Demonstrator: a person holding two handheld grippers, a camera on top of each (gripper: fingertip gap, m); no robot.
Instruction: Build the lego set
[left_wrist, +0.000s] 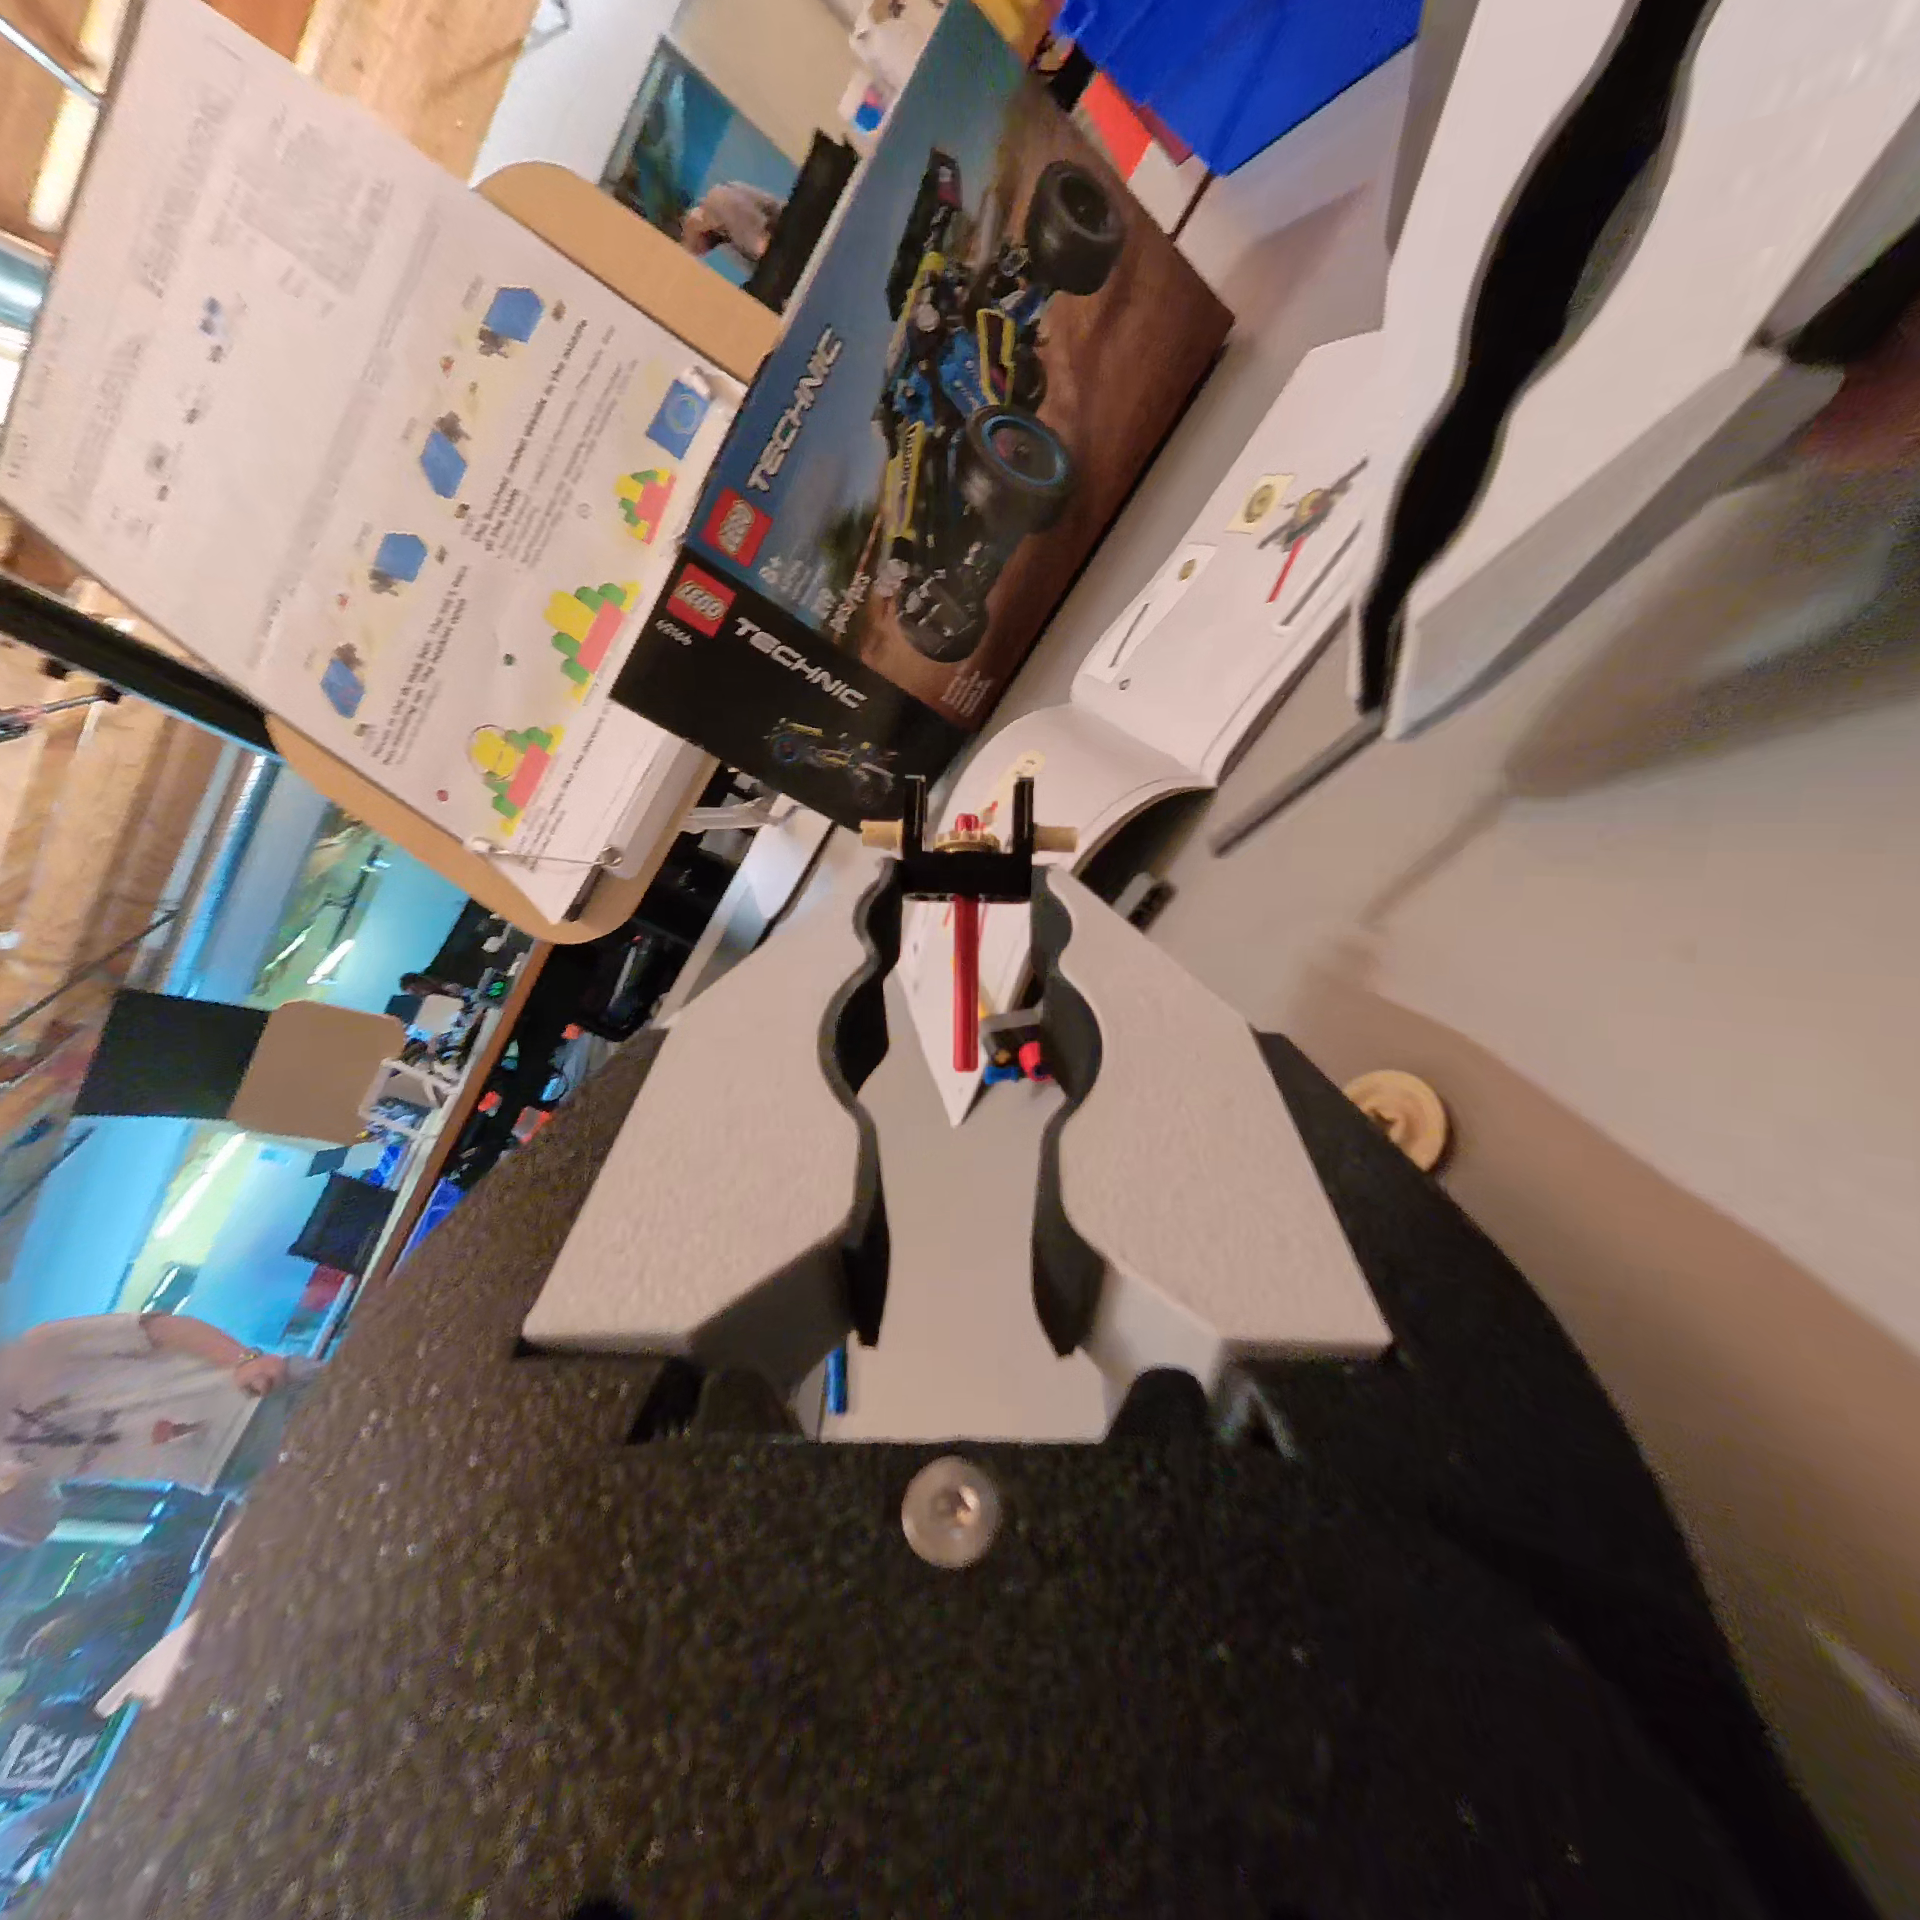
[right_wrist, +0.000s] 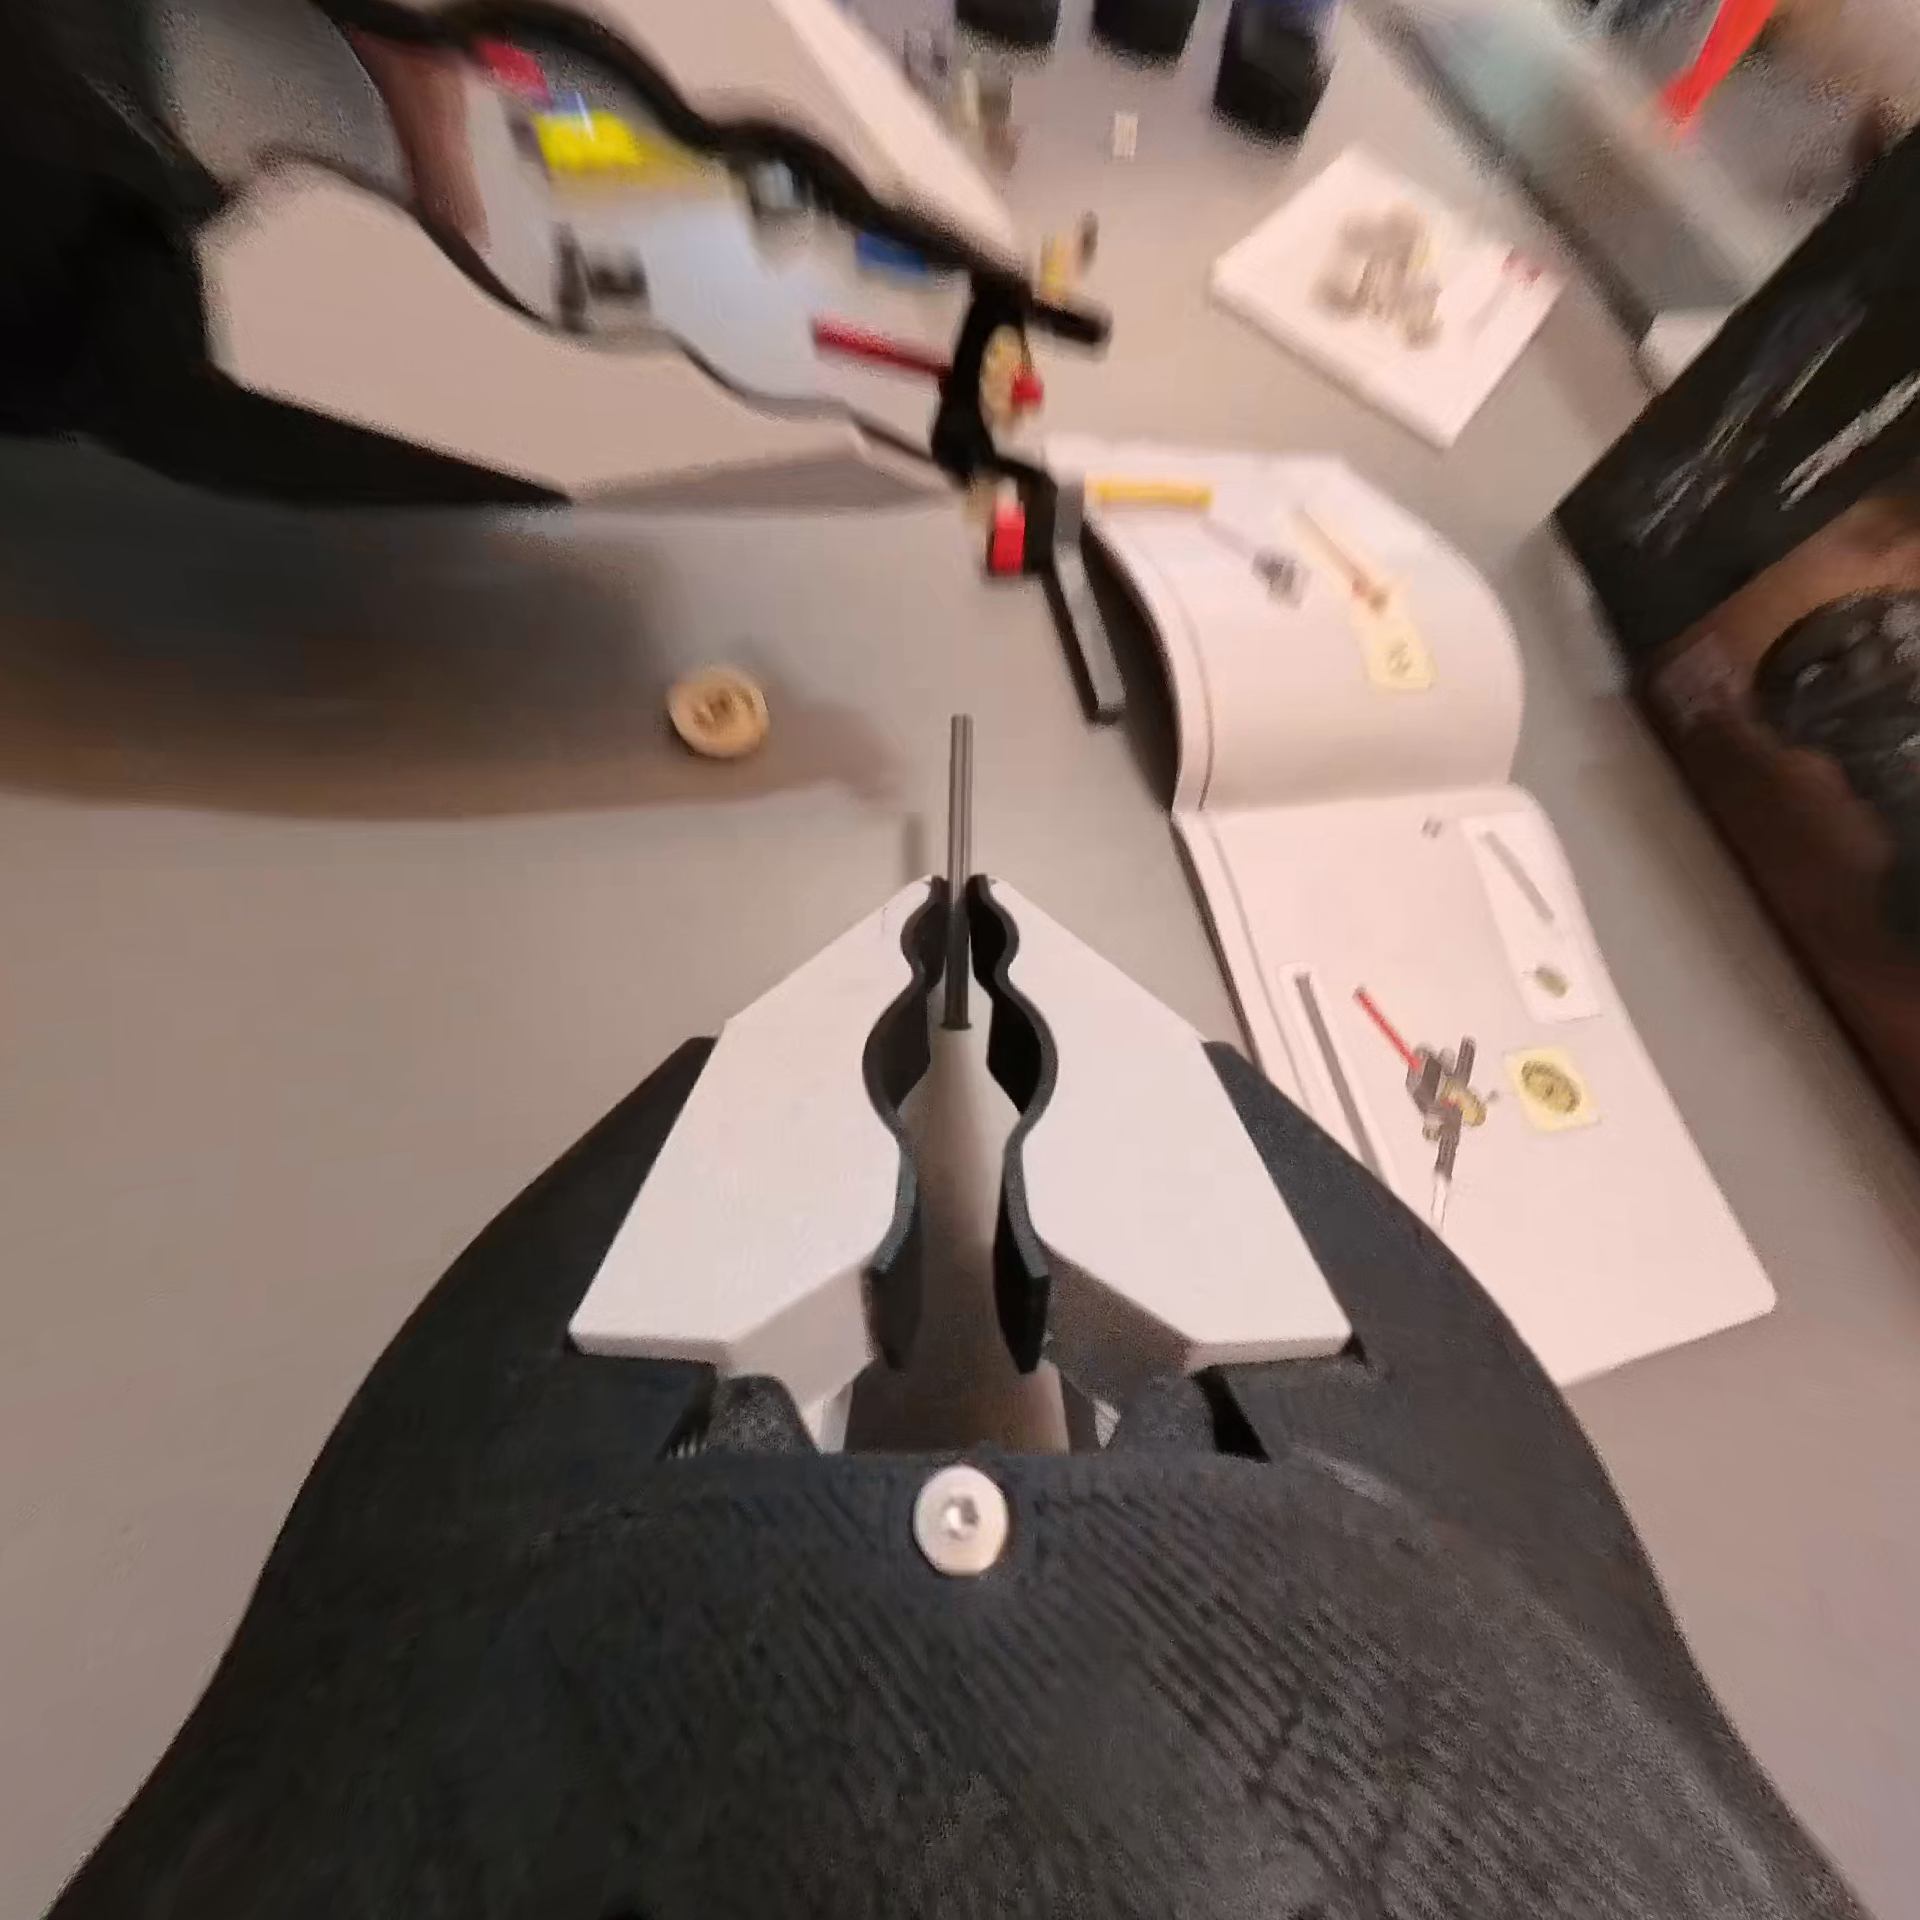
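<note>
Your left gripper (left_wrist: 964, 883), grey-fingered on a black textured body, is closed across the black U-shaped lego frame (left_wrist: 964, 871) at its fingertips; that small assembly carries a tan gear (left_wrist: 968, 837) at its centre, a red axle (left_wrist: 966, 977) running back between the fingers, and tan pins projecting from both sides. Your right gripper (right_wrist: 958, 891) has its fingers nearly together at the tips, pinching a thin dark grey axle rod (right_wrist: 959, 821) that sticks out forward past the tips. In the right wrist view, the frame assembly hangs above the grey table (right_wrist: 312, 1039), ahead of the rod and well apart from it; the view is blurred there, so finer detail cannot be told. A loose round tan gear disc (right_wrist: 717, 712) lies flat on the table, left of the rod tip. An open white instruction booklet (right_wrist: 1475, 1091) lies to the right of your right gripper, pages up. In the left wrist view, a dark lego set box (left_wrist: 935, 468) picturing a vehicle stands beyond the assembly, with a clipboard holding a printed sheet (left_wrist: 343, 436) beside it.
</note>
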